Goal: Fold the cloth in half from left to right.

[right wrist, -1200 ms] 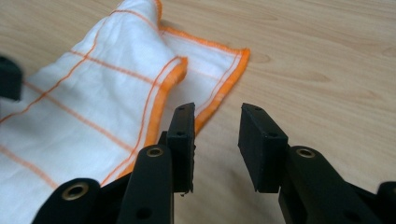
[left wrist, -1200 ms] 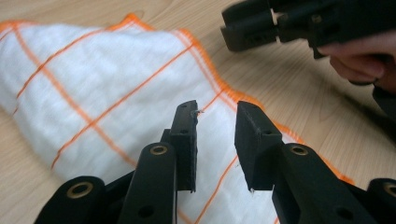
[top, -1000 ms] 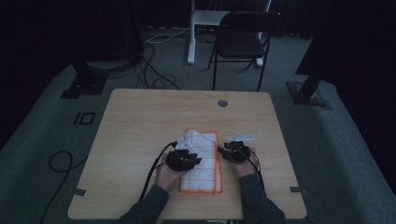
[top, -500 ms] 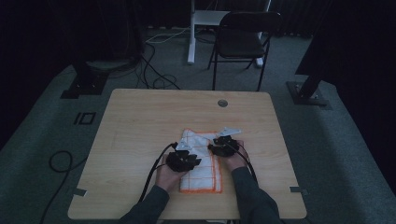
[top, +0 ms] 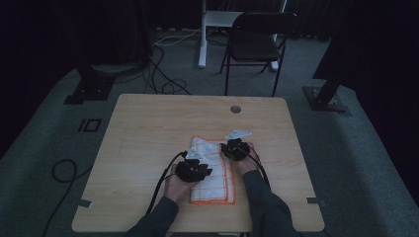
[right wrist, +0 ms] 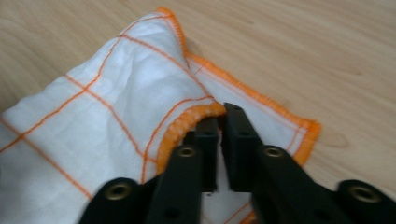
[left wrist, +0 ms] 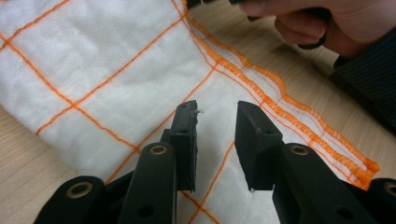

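A white cloth (top: 213,173) with orange grid lines and an orange hem lies on the wooden table (top: 148,128) in front of the person. My left gripper (top: 201,165) rests over the cloth's near left part. In the left gripper view its jaws (left wrist: 217,116) stand open just above the fabric (left wrist: 116,70) with nothing between them. My right gripper (top: 227,146) is at the cloth's far right edge. Its jaws (right wrist: 219,114) have just been closing and are now shut on a raised fold of the orange hem (right wrist: 184,123).
A round grommet hole (top: 235,109) sits near the table's far edge. A black chair (top: 257,42) and a white stand (top: 212,19) are beyond the table. Cables (top: 163,177) trail from the grippers toward the near edge. Bare wood shows left and right of the cloth.
My right gripper has moved left onto the cloth's right edge and its jaws have closed on the hem. The left gripper has stayed where it was.
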